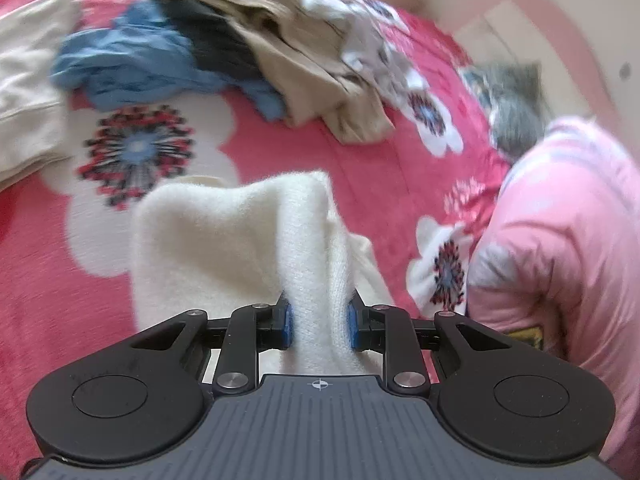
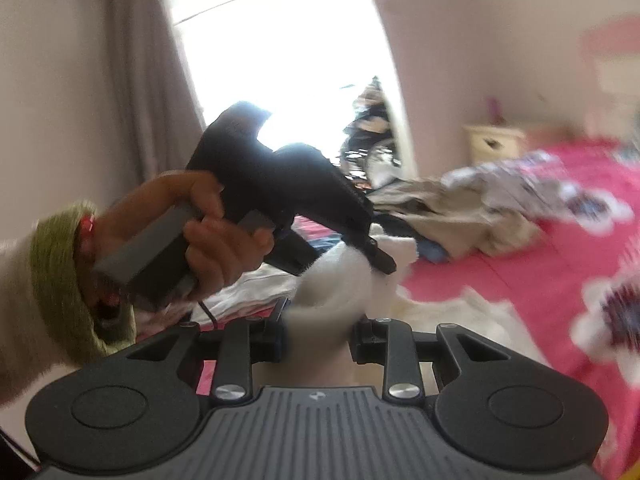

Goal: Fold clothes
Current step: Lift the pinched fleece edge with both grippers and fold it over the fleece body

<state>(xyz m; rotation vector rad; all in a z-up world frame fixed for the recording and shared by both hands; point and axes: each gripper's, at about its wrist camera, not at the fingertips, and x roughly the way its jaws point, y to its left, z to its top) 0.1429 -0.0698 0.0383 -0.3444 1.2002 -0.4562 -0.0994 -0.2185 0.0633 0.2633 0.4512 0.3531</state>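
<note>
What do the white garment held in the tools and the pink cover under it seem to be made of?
The white garment looks like a soft knit, perhaps wool or acrylic: fine ribs show near the left tool and fuzzy fibres along its edge. The pink cover looks like plush fleece with a short matte pile and printed flowers. Blur leaves the exact fibre open.

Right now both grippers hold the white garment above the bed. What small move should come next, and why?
Probably carry the white garment to the bare pink blanket and lay it flat. The left gripper and the right gripper both pinch it bunched and lifted, so no fold can start yet, and the clothes pile fills the far side.
</note>
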